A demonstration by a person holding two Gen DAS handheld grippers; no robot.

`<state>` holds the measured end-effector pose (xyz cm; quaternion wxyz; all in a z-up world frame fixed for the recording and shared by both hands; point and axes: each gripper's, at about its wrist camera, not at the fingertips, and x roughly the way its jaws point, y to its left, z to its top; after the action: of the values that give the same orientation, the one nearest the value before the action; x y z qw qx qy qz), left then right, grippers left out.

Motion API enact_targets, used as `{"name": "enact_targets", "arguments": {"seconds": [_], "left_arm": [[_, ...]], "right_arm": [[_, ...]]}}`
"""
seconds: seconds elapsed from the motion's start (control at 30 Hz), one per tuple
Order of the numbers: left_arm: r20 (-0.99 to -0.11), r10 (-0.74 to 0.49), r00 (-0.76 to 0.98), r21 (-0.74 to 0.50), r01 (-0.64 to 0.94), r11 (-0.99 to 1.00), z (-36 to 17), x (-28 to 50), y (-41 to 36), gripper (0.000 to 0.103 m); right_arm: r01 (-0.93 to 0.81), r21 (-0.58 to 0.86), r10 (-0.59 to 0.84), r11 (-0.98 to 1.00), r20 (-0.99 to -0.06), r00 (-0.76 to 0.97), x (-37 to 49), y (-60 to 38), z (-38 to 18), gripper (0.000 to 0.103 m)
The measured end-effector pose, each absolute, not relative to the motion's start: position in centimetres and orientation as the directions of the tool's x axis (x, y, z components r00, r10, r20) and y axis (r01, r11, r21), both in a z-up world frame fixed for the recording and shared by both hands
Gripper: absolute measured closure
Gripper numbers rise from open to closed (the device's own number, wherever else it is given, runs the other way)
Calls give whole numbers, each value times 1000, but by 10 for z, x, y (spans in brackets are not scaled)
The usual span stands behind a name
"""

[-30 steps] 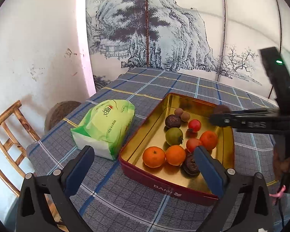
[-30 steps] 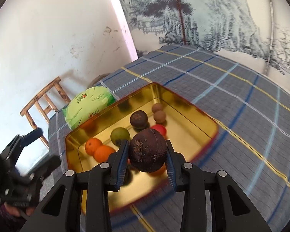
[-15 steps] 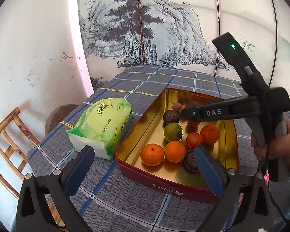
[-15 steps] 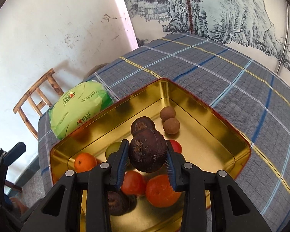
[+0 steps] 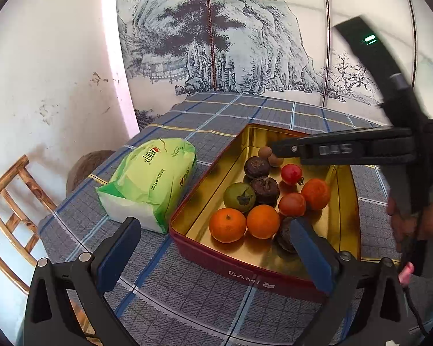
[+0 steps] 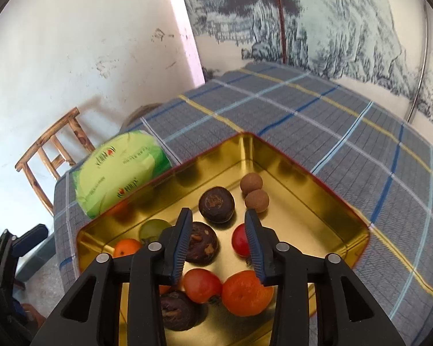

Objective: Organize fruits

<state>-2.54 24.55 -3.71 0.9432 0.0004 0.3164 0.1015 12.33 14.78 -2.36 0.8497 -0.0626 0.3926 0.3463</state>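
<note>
**Right gripper open above the fruit tin, dark fruit lying among the others**

The right gripper (image 6: 219, 245) hangs over the gold-lined tin (image 6: 309, 178), its two blue-padded fingers (image 6: 182, 242) spread apart with nothing between them. Just below its left pad lies a dark brown, rough-skinned fruit (image 6: 202, 246) on the tin floor, clear of both pads. A second dark fruit (image 6: 216, 204) sits just beyond it, and two small tan round fruits (image 6: 254, 191) touch each other near the far corner. A red fruit (image 6: 239, 240) lies by the right pad; an orange (image 6: 246, 292) and a red-orange fruit (image 6: 202, 285) sit side by side under the gripper body, with a third dark fruit (image 6: 177, 310) beside them.

From the left wrist view, the left gripper (image 5: 213, 253) is wide open and holds nothing, hovering at the near edge of the red tin wall (image 5: 245, 274), which carries the lettering BAMI. Inside, a green fruit (image 5: 239, 197) touches the dark fruit (image 5: 265, 191) at the middle, and two oranges (image 5: 245, 225) lie next to each other at the near side. The right gripper (image 5: 274, 151) reaches in from the right above the far fruits.

A green tissue pack (image 5: 150, 184) rests on the plaid tablecloth (image 5: 187, 294) just beside the tin. A wooden chair (image 5: 5, 201) stands by the white wall.
</note>
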Motion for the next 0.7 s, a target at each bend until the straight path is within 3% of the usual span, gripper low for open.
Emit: {"name": "enact_targets", "arguments": {"seconds": [0.03, 0.1, 0.33, 0.53, 0.7], "left_arm": [[-590, 198, 782, 75, -191, 979, -36, -27, 244, 1], [-574, 213, 791, 91, -197, 976, -33, -30, 242, 1], [-514, 238, 824, 91, -223, 971, -10, -48, 236, 1], [-454, 282, 845, 98, -267, 959, 28, -71, 221, 1], [-398, 236, 886, 45, -238, 970, 58, -93, 211, 1]], "right_arm": [[-638, 155, 543, 754, -693, 474, 116, 144, -18, 44], [-636, 118, 542, 763, -653, 529, 96, 133, -7, 35], [-554, -23, 465, 832, -517, 719, 25, 81, 21, 13], [-473, -70, 404, 878, -422, 811, -24, 45, 39, 6], [-475, -92, 414, 875, -364, 834, -54, 27, 57, 4]]}}
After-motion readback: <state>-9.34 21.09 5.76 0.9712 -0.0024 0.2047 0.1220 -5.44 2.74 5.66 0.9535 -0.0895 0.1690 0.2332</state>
